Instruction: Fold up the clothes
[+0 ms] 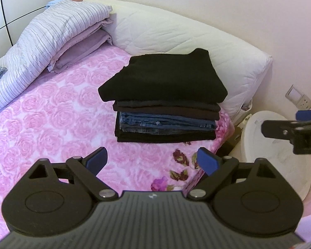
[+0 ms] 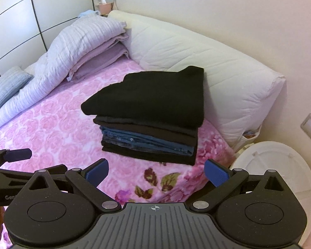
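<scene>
Stack's looking pretty tidy from where I'm sitting

I've got a folded pile of clothes [image 1: 165, 101] on the pink rose blanket [image 1: 51, 114], near the bed's corner and right up by the white padded headboard [image 1: 176, 35]. A black top [image 2: 149, 97] on top sticks out wider than the rest, with dark layers, blue jeans [image 2: 147, 141] and more black underneath.

Each black tool [image 1: 152, 158] [image 2: 156, 171] carries 2 blue pads and silver screws.
</scene>
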### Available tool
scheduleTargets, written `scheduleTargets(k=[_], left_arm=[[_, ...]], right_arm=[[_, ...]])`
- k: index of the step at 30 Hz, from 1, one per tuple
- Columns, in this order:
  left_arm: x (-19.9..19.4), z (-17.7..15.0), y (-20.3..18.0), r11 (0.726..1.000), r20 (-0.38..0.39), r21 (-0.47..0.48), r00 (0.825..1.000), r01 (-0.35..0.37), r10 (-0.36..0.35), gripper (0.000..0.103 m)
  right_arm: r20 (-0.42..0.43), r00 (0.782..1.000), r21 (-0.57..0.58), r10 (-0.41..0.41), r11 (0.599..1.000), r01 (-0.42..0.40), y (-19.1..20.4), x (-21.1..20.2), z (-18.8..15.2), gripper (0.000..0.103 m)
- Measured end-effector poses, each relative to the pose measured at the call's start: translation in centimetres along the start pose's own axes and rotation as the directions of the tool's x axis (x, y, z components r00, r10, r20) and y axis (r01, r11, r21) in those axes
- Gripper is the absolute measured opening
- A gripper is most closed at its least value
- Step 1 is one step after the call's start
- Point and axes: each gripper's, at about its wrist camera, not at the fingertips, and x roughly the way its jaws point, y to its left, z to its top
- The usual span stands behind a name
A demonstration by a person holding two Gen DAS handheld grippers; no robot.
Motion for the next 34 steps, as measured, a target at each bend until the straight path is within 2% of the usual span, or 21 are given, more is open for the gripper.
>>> scheduleTargets(k=[8, 16, 27, 34], left_arm=[[0.1, 0.1, -1.3, 1.0, 0.0, 0.026, 1.0, 0.005, -0.005, 0.092], [0.2, -0.2, -1.3, 0.997, -0.012, 0.043, 0.998, -0.059, 0.06, 0.092], [-0.1, -0.5, -1.1, 0.998, -0.011, 0.031, 0.998, -0.055, 0.055, 0.092], [-0.6, -0.7, -1.2, 0.998, 0.015, 0.021, 0.998, -0.054, 0.053, 0.092]], right_arm=[[-0.004, 1.0, 0.024, -0.018, 1.0, 0.018, -0.6, -0.6, -0.9, 0.102], [-0.003, 1.0, 0.023, -0.025, 0.999, 0.026, -0.7, -1.0, -1.2, 0.101], [0.016, 0.999, 0.019, -0.031, 0.999, 0.031, -0.7, -1.2, -1.0, 0.101], [0.016, 1.0, 0.011, -0.023, 1.0, 0.023, -0.7, -1.3, -1.1, 0.101]])
